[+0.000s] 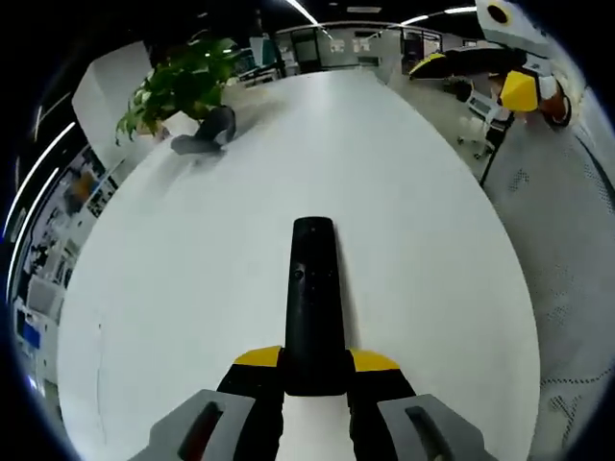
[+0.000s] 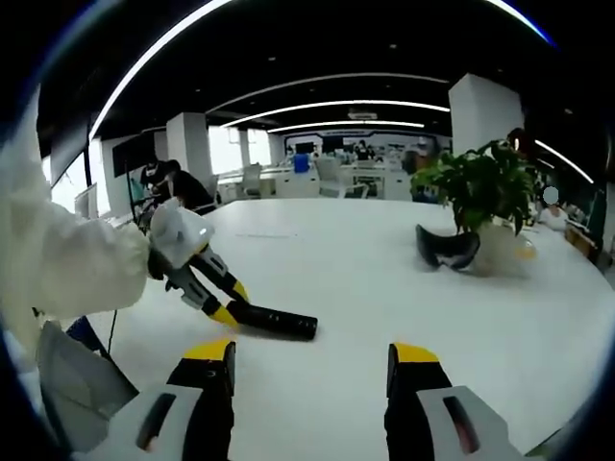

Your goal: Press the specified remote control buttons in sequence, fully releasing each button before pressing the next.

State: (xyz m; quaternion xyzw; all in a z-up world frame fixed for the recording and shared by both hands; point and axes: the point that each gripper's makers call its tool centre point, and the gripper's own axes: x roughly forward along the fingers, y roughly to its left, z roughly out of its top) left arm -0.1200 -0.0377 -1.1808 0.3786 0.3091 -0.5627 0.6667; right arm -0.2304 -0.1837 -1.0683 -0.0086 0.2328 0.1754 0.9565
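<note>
Yellow-tipped jaws of the left tongs point(image 1: 314, 370) clamp the near end of the black remote point(image 1: 313, 298), which juts straight forward from them, hanging just above or resting on the white table point(image 1: 173, 317); which of the two I cannot tell. Holding it by the tail end leaves the button face up and uncovered, probably so the other tongs can come down on the buttons while the remote is kept steady.

Right tongs point(image 2: 312, 370) stand open with nothing between the jaws, hovering over the table short of the remote point(image 2: 272, 322), which lies ahead of them and a little to their left. That gap suggests no button is being pressed at this moment; the buttons themselves are too small to make out.

From the right gripper view the left tongs point(image 2: 231, 311) appear from the side, slanting down to the remote, with a white sleeve point(image 2: 58, 259) behind them; this angle shows the remote low to the tabletop and its far end free. A potted plant point(image 2: 480, 192) and a dark curved object point(image 2: 447, 250) sit well beyond, to the right.

In the left gripper view the remote's top face runs lengthwise, with the plant point(image 1: 183, 86) far ahead to the left and the table's edge falling away on the right.
</note>
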